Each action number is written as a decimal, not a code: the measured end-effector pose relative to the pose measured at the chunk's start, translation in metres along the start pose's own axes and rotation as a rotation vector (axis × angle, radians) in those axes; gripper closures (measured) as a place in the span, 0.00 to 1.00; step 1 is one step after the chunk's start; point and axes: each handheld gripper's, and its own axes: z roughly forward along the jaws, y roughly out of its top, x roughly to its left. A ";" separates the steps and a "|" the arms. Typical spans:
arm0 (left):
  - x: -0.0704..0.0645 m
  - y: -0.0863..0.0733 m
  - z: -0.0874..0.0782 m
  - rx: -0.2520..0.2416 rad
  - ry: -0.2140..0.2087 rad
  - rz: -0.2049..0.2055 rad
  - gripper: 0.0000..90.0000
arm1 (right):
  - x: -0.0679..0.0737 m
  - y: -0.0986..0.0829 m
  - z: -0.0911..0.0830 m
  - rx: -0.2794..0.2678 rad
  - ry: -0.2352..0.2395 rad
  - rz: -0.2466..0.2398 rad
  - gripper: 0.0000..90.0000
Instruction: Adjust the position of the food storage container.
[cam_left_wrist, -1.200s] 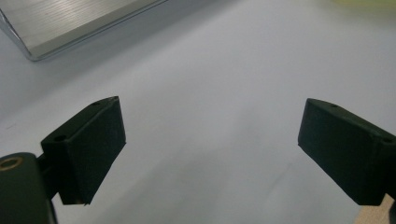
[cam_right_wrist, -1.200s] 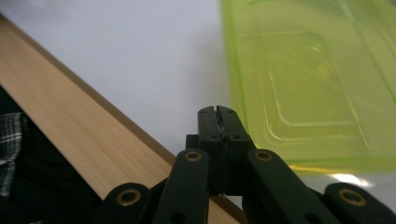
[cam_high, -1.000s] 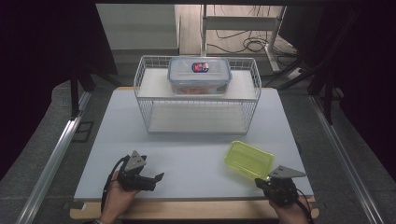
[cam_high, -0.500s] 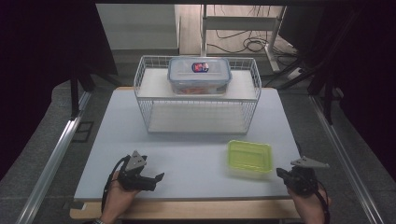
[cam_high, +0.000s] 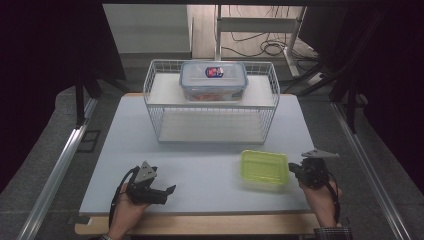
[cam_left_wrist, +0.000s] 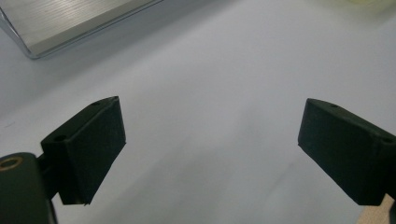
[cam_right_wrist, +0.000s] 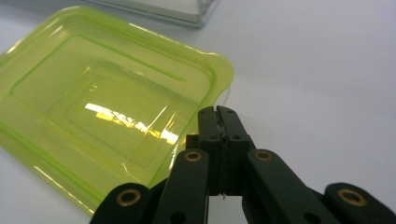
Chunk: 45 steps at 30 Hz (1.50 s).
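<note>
1. Tongs on the right (cam_high: 294, 169) are pressed together with nothing between them, their tips just beside the right edge of the green lid (cam_high: 264, 166). In the right gripper view the jaws meet at (cam_right_wrist: 218, 116), close to the lid's near corner (cam_right_wrist: 112, 112).
2. Lying flat on the desk (cam_high: 200, 165) near its front right, the green lid sits to the left of those tongs, its long axis running roughly left to right across the desk.
3. Being the nearer hand by far, the right one would only need to open and shift left to take the rim.
4. Left tongs (cam_high: 170, 190) rest well apart from the lid, jaws spread wide over bare desk (cam_left_wrist: 210, 93).
5. Behind stands a wire basket (cam_high: 212, 102) with a clear lidded container (cam_high: 213, 80) on top; its small red-and-blue label is too small to read.
</note>
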 end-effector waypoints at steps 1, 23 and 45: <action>0.000 0.000 0.000 -0.002 0.001 -0.001 0.08 | 0.002 0.001 0.001 -0.001 0.005 -0.005 0.99; 0.001 0.000 -0.002 -0.007 0.001 -0.008 0.08 | 0.066 0.035 0.049 0.017 0.180 -0.089 0.99; 0.002 -0.001 -0.003 -0.008 0.000 -0.007 0.08 | 0.072 0.022 0.021 -0.089 0.135 -0.178 0.41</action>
